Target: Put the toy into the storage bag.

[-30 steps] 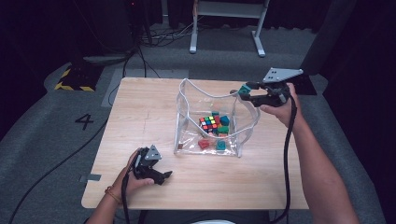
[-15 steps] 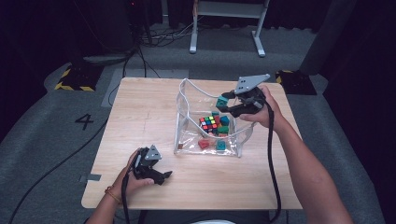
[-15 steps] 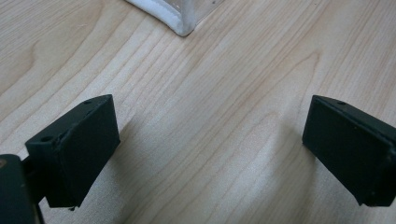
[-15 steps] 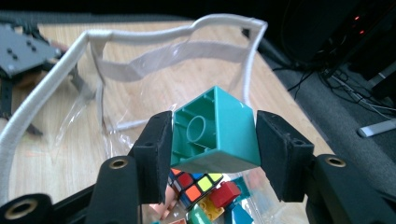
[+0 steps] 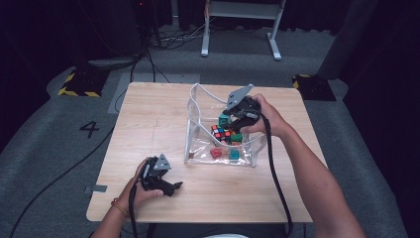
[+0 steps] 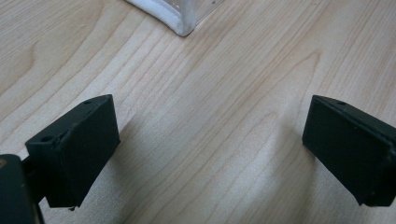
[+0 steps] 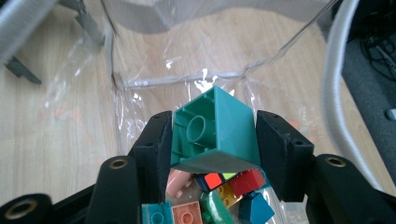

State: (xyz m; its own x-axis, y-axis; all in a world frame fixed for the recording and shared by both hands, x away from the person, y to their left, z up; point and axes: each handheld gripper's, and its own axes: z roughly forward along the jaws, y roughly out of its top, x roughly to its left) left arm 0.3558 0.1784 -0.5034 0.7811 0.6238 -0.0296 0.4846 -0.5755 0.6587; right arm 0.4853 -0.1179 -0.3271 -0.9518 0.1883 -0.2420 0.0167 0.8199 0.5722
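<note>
At the lower left of the high view, your left gripper [image 5: 171, 187] rests on the wooden table [image 5: 148, 124], jaws spread apart with bare wood between them. Right of centre stands the clear bag [image 5: 198, 129], mouth open upward. Your right gripper [image 5: 229, 119] hangs over it, clamped on a teal block [image 7: 215, 128] — squat, no clear long axis, tilted with its hollow underside toward the camera — above the toys [image 7: 219, 186] piled inside.
</note>
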